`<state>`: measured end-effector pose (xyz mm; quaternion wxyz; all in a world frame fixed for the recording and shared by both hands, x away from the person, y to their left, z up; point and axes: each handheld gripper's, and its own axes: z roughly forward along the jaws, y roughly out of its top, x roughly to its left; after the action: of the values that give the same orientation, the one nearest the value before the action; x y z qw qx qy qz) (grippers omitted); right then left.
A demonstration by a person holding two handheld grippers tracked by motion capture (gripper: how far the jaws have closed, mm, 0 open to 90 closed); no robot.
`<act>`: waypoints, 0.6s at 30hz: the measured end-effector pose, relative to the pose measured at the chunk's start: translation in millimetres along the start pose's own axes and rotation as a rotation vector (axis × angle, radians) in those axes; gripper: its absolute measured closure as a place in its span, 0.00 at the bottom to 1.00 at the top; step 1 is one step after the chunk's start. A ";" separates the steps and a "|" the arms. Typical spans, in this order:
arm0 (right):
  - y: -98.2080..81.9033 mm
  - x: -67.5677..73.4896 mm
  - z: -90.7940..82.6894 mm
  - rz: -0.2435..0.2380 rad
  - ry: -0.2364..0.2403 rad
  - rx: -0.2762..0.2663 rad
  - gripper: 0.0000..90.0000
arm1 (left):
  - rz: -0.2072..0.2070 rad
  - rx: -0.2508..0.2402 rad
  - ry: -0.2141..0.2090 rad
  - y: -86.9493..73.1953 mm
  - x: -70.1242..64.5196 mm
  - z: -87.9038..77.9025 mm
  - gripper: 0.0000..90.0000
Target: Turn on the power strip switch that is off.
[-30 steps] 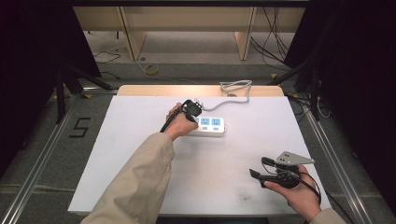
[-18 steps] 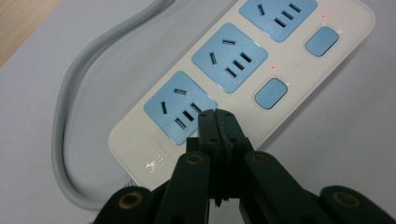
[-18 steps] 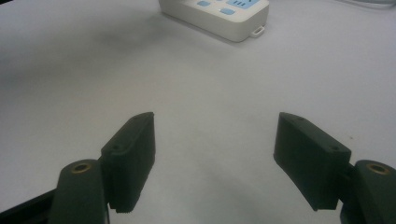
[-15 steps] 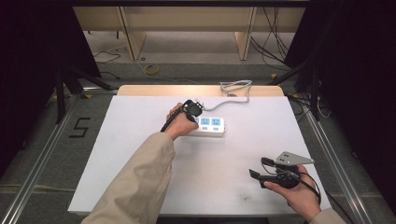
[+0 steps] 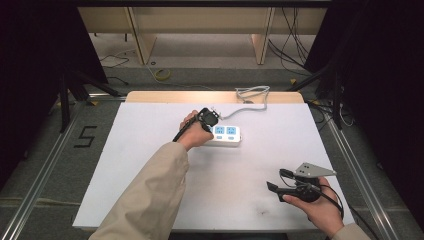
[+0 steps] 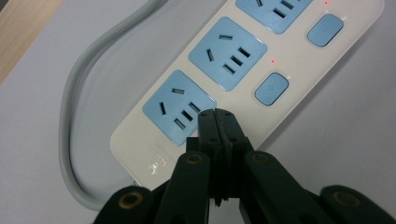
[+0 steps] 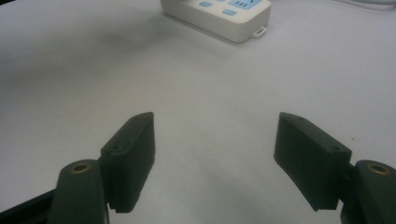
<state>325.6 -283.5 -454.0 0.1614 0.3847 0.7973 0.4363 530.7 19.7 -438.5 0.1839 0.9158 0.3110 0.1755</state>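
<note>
No change: left gripper point(image 6: 217, 114) (jaws together) on power strip point(image 6: 299, 70).

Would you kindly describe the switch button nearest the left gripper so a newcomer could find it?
On the white table, find the white power strip near the far edge. By its cable end, beside the last blue socket, the shut left gripper covers where its switch would be, unlike two exposed blue buttons.

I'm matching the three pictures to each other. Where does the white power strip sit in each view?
High view: power strip at the table's centre, far half, under the left hand-held gripper.
Left gripper view: power strip runs from lower left to upper right, shut jaws at its nearest socket.
Right gripper view: top edge, centre.
Shared landmark: its blue sockets.
</note>
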 end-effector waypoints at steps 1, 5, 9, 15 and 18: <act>0.0 -0.2 0.0 0.001 -0.001 0.000 0.33 | -0.004 -0.002 -0.002 -0.2 0.2 0.1 1.00; 0.1 0.3 0.1 -0.002 0.000 0.001 0.33 | -0.007 0.000 -0.003 -0.3 0.6 0.2 1.00; 0.3 0.4 0.0 -0.003 -0.001 -0.002 0.33 | -0.009 -0.003 0.000 -0.7 0.0 0.5 1.00; 0.4 0.6 0.0 -0.003 -0.001 -0.002 0.33 | -0.014 -0.006 0.001 -1.2 -0.3 1.0 1.00; 0.6 0.9 -0.1 -0.003 -0.001 -0.002 0.33 | -0.018 -0.004 -0.003 -2.3 0.7 0.8 1.00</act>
<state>325.3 -282.7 -453.4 0.1629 0.3836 0.7972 0.4368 530.5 21.7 -440.1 0.1879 0.9128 0.3186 0.1730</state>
